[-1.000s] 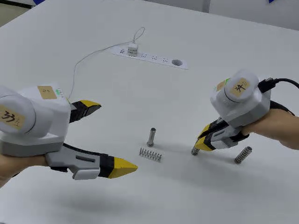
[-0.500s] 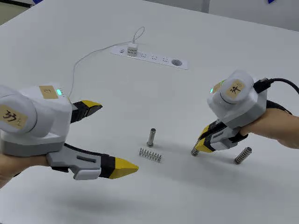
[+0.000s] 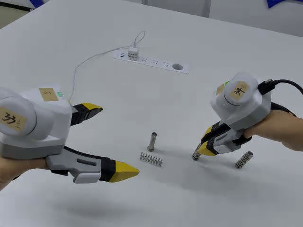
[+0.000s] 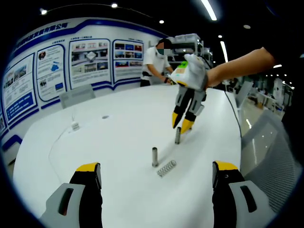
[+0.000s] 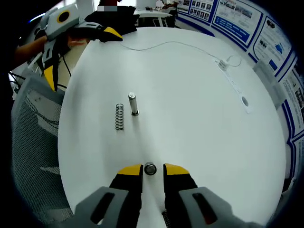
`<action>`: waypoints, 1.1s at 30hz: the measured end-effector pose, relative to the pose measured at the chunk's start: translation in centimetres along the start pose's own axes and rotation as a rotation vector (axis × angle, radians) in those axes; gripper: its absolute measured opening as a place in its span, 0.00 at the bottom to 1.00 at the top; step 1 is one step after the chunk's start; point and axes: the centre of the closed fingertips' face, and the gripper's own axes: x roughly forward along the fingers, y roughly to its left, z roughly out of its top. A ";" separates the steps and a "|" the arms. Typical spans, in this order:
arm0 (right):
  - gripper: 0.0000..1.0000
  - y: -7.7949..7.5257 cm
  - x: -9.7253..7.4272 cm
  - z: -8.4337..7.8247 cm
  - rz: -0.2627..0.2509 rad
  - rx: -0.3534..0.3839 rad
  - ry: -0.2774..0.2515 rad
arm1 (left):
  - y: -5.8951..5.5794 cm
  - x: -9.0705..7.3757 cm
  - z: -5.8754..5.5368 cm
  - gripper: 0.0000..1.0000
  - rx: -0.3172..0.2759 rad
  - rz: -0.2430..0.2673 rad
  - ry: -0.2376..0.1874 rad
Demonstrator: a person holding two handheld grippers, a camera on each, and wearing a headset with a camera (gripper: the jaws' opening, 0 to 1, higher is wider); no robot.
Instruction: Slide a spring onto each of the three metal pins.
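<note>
head view: two sprung pins (image 3: 244, 159) stand right of the bare pin (image 3: 152, 141), loose spring (image 3: 151, 159) just before it unfitted; left claw (image 3: 118, 140) wide apart, right claw (image 3: 204, 142) narrowly apart.

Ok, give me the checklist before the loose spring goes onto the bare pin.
1. Bare pin standing upright: ok.
2. Loose spring lying flat beside it, not touching: ok.
3. Left gripper open and empty: ok.
4. Right gripper clear of the sprung pin: not ok, its jaws flank it.
5. Whether those jaws pinch it: cannot tell.
6. Far sprung pin out of the path: ok.
</note>
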 end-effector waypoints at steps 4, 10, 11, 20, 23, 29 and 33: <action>0.18 -0.2 -0.9 0.8 -0.016 -0.005 -0.031 | -0.1 0.0 0.2 1.00 0.002 -0.002 -0.004; 0.18 -0.4 -1.8 1.3 -0.037 -0.025 -0.051 | -0.3 -0.1 0.4 1.00 0.009 -0.003 -0.006; 0.18 -0.4 -2.0 1.3 -0.041 -0.029 -0.054 | -0.4 -0.1 0.4 1.00 0.011 -0.004 -0.007; 0.18 0.2 -3.2 2.4 -0.063 -0.040 -0.109 | -0.4 -0.3 0.7 1.00 0.005 0.003 -0.023; 0.18 0.4 -3.7 3.5 -0.070 -0.022 -0.156 | -0.3 -0.5 0.6 1.00 0.007 0.007 -0.020; 0.18 1.7 -3.3 5.1 -0.050 -0.064 -0.194 | -0.5 -0.6 0.6 0.99 0.014 0.006 -0.018; 0.18 2.6 -2.6 5.9 -0.026 -0.075 -0.207 | -0.7 -0.8 0.6 0.99 0.015 0.005 -0.017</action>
